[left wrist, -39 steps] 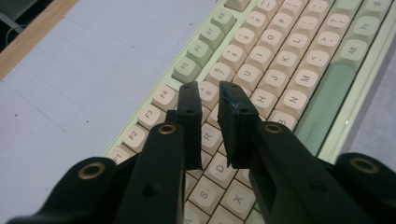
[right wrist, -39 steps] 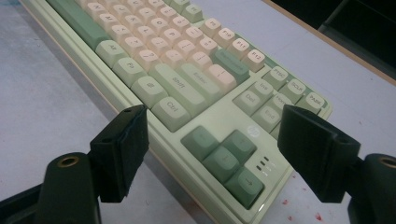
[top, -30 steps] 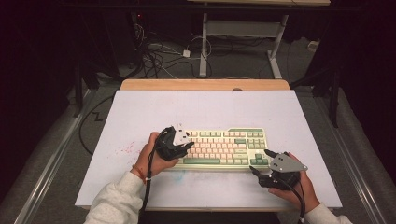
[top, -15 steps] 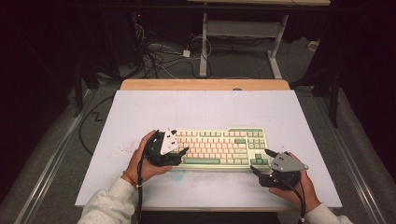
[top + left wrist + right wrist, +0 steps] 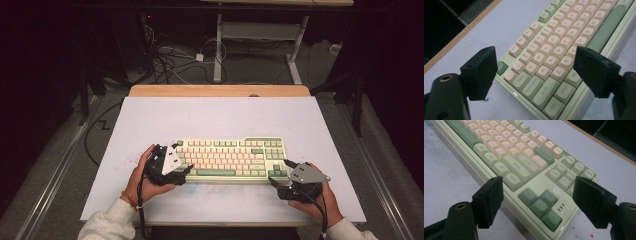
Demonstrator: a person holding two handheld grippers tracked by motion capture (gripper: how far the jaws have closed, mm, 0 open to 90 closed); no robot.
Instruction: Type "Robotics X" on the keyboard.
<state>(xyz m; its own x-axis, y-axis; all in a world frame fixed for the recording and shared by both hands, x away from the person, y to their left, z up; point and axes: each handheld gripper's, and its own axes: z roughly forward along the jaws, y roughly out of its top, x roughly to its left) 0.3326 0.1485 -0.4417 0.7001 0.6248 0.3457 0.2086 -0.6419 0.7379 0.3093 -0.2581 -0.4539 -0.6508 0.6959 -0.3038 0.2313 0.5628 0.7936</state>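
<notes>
A pale green and cream keyboard [image 5: 230, 157] lies on the white table top [image 5: 220, 117], near its front edge. My left gripper [image 5: 183, 156] is at the keyboard's left end, held in a hand. Its jaws have just been opening and now stand wide. In the left gripper view the left gripper [image 5: 537, 70] looks over the keyboard [image 5: 554, 52] corner with Tab, Shift and Ctrl, and its pads [image 5: 480, 72] touch nothing. My right gripper [image 5: 279, 171] sits at the right end, open. In the right gripper view the right gripper [image 5: 541, 200] frames the keyboard's arrow keys [image 5: 540, 206].
A wooden edge strip [image 5: 220, 91] runs along the table's far side. Beyond it, cables [image 5: 170, 57] lie on the floor by a white desk frame [image 5: 260, 32]. Small red specks [image 5: 131, 161] mark the sheet left of the keyboard.
My left gripper has shifted left and toward the person, off the keys to the keyboard's left end, and its jaws have spread wide. The right gripper has stayed put.
</notes>
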